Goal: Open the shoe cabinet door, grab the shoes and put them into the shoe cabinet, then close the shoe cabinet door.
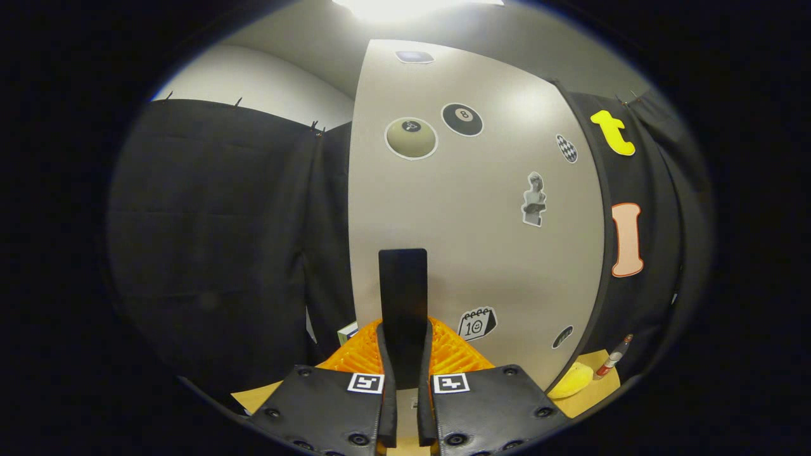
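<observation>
1. While the claw (405, 373) points at the cabinet, its two fingers are closed on the dark upright handle (403, 304) of the shoe cabinet door (475, 209) — one finger pressing each side of the strip, low down near its foot.

2. The door is the pale panel straight ahead, dotted with stickers; the handle stands out from its lower middle, between the fingers and running up beyond them. From here I cannot tell whether the door is shut flush or already a little ajar.

3. The handle looks a stiff, thin, flat bar with a smooth face — I would guess it could slip if the squeeze slackens. The low grip looks square enough, and a hold on the flat sides seems the right one.

4. The door looks like a rigid board, broad and probably light for its size. My judgement is that it wants to swing on a hinge, so the pull should follow an arc and not a straight tug.

5. An orange ribbed thing (443, 354) lies just beyond the fingers on the wooden surface (583, 399); whether it is a shoe I cannot say.

6. Off to the right, on the same surface by the black cloth, sit a yellow lump (570, 382) and a small tube-like item (613, 361) with a red tip.
</observation>
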Demonstrator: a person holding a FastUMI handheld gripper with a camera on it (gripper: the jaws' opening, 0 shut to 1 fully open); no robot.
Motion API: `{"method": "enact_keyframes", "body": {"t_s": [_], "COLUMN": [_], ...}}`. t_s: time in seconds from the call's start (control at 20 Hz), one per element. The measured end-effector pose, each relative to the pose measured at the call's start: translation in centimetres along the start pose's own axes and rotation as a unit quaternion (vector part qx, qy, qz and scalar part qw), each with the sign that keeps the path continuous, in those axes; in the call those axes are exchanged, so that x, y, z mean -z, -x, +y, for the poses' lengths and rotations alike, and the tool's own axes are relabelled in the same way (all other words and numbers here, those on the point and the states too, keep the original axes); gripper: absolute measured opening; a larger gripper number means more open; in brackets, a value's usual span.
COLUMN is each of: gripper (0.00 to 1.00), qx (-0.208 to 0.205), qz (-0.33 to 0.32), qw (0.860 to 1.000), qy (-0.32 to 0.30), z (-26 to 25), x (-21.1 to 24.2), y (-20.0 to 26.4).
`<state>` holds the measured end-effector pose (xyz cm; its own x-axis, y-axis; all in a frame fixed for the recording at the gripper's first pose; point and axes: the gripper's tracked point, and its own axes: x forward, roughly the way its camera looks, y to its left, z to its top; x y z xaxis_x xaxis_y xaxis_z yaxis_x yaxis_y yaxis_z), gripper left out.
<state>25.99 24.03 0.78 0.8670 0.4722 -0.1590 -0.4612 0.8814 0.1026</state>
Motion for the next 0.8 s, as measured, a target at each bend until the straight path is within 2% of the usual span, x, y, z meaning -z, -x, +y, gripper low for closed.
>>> {"method": "enact_keyframes", "body": {"t_s": [0.35,0.8], "gripper": [0.14,0.14], "qx": [0.007,0.035], "qz": [-0.004,-0.006], "qw": [1.000,0.999], "qy": [-0.007,-0.006], "z": [-1.0,-3.3], "x": [-0.2,-0.2], "y": [3.3,6.5]}}
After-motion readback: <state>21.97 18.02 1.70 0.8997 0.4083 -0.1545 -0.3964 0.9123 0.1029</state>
